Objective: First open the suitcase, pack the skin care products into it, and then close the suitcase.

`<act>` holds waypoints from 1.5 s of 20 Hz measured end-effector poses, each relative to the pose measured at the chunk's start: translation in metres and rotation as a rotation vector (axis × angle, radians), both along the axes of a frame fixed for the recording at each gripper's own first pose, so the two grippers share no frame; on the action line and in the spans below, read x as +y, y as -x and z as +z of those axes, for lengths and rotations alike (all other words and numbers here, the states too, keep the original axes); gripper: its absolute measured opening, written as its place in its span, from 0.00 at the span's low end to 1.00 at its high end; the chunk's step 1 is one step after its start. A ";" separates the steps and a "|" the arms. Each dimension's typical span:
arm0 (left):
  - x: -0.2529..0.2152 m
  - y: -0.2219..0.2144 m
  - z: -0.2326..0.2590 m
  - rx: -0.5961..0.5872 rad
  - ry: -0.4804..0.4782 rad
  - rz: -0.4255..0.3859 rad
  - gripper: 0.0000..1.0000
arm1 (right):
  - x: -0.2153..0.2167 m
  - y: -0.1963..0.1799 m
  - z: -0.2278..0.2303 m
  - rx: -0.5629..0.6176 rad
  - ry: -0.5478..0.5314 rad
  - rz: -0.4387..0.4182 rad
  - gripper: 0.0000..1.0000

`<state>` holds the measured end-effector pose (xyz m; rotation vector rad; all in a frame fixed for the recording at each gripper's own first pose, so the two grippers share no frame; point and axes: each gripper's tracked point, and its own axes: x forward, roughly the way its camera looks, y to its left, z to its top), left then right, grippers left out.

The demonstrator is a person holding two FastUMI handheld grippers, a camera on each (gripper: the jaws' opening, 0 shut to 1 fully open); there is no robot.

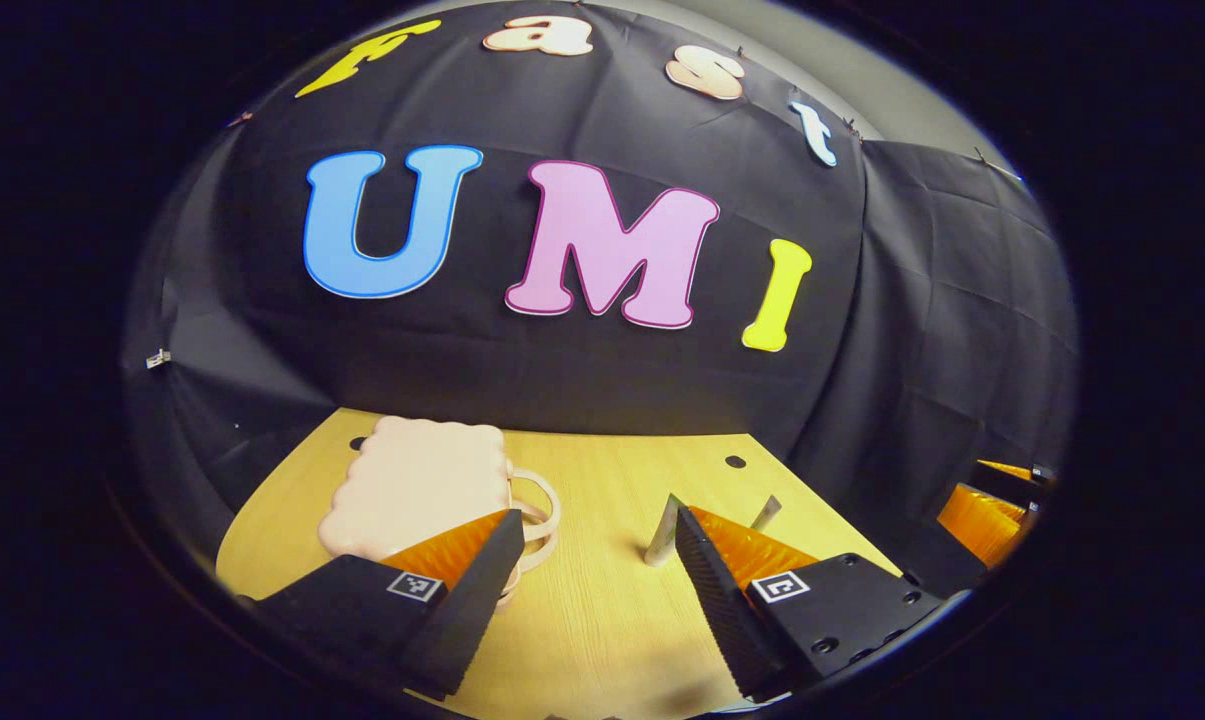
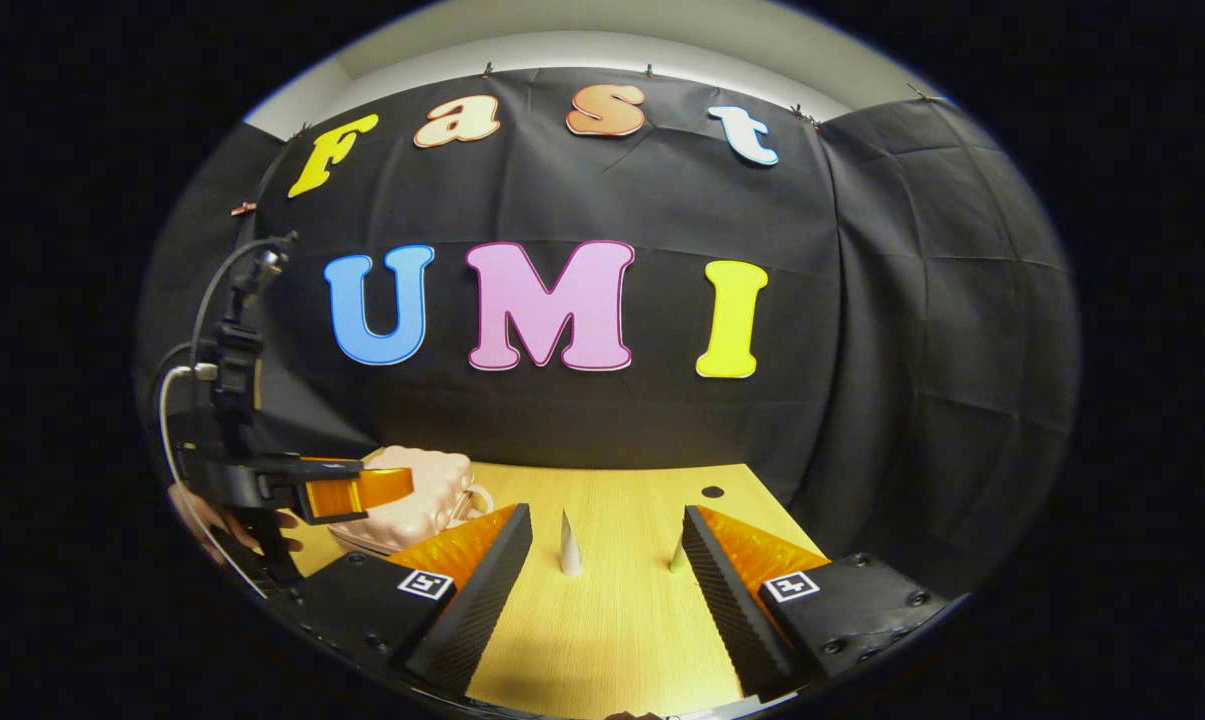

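Wide-parted jaws of the left gripper (image 1: 592,590) frame the foreground of the left gripper view, empty and raised above a pale wooden desk (image 1: 602,620). At far left of that desk sits the suitcase (image 1: 417,495), a small pale pink case with scalloped edges, lid down, its looped handle (image 1: 537,515) facing the middle of the desk. To its right, partly hidden behind one finger, stand two skin care tubes (image 1: 662,530), well apart from the case.

In the right gripper view, the left gripper (image 2: 357,492) is seen from the side at far left, held by a hand (image 2: 197,515) and poised just beside the near edge of the suitcase (image 2: 417,500); contact cannot be confirmed. Farther right, the right gripper (image 2: 607,590) hangs released and empty over the desk, with a white tube (image 2: 569,545) and a smaller green-tinted tube (image 2: 677,558) standing upright between its fingers' lines of sight.

Judging by the lid, the opening step is in hand, with nothing yet packed. Next, the left gripper would likely need to catch the lid's edge and lift, while the right waits near the tubes.
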<state>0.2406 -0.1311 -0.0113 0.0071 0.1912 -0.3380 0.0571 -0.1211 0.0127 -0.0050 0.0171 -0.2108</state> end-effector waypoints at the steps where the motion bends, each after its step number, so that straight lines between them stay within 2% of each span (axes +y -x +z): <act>1: -0.006 -0.022 -0.007 0.028 -0.011 -0.005 0.96 | -0.005 -0.011 0.000 0.001 -0.011 0.013 0.96; 4: -0.022 -0.080 -0.037 0.125 -0.078 -0.023 0.96 | -0.026 -0.043 -0.011 0.027 -0.037 0.034 0.96; 8: -0.031 -0.149 -0.081 0.226 -0.195 0.008 0.97 | -0.051 -0.083 -0.031 0.071 -0.054 0.052 0.96; 11: -0.021 -0.192 -0.119 0.316 -0.297 0.084 0.96 | -0.069 -0.102 -0.056 0.139 -0.117 0.046 0.96; 14: -0.029 -0.212 -0.147 0.381 -0.345 0.084 0.96 | -0.083 -0.121 -0.078 0.201 -0.109 0.060 0.96; 18: -0.024 -0.236 -0.168 0.414 -0.433 0.168 0.97 | -0.094 -0.134 -0.093 0.243 -0.127 0.079 0.96; 21: -0.024 -0.249 -0.182 0.440 -0.422 0.199 0.95 | -0.099 -0.139 -0.101 0.260 -0.141 0.085 0.96; 22: -0.022 -0.253 -0.186 0.448 -0.414 0.218 0.92 | -0.098 -0.139 -0.102 0.265 -0.145 0.091 0.96; 24: -0.020 -0.253 -0.198 0.489 -0.379 0.242 0.79 | -0.099 -0.139 -0.108 0.272 -0.138 0.101 0.96; 25: -0.013 -0.255 -0.200 0.491 -0.372 0.264 0.63 | -0.101 -0.139 -0.111 0.272 -0.135 0.103 0.96; 26: -0.004 -0.257 -0.197 0.479 -0.369 0.284 0.53 | -0.102 -0.138 -0.116 0.280 -0.135 0.102 0.96; 27: -0.007 -0.257 -0.194 0.469 -0.330 0.276 0.33 | -0.103 -0.138 -0.121 0.290 -0.144 0.100 0.96; 28: -0.013 -0.255 -0.184 0.459 -0.283 0.251 0.20 | -0.104 -0.139 -0.124 0.293 -0.155 0.098 0.96; 29: -0.016 -0.254 -0.176 0.442 -0.244 0.240 0.21 | -0.104 -0.141 -0.129 0.300 -0.162 0.098 0.96; 30: -0.016 -0.252 -0.165 0.432 -0.221 0.240 0.17 | -0.103 -0.141 -0.136 0.319 -0.162 0.100 0.96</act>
